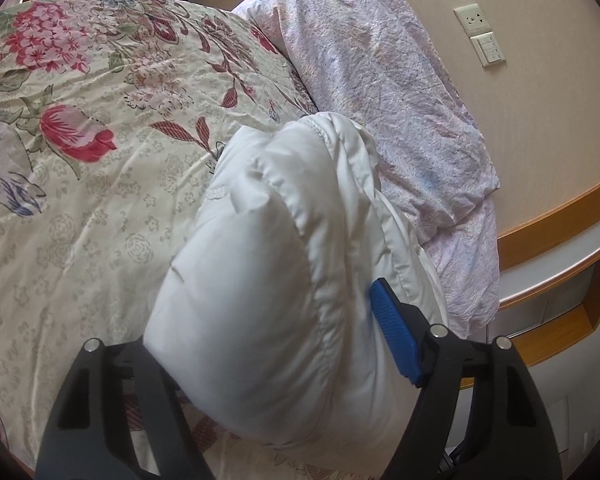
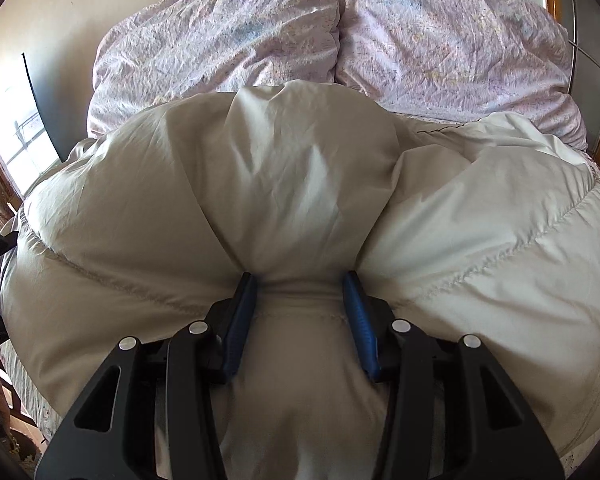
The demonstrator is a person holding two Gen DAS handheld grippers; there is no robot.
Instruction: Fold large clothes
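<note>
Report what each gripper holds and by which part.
Right gripper: shut on a bunched fold of the white padded garment. Left gripper: the same garment's puffy end fills its jaws; one finger is hidden, so the grip cannot be confirmed.

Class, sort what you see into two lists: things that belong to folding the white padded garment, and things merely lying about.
Belongs to the job:
white padded garment
left gripper
right gripper

Lying about:
floral quilt
lilac pillows
wall socket

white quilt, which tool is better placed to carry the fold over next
Right. The right tool pinches a bunched fold of the white quilt between both pads; the left tool only straddles a puffy edge.
</note>
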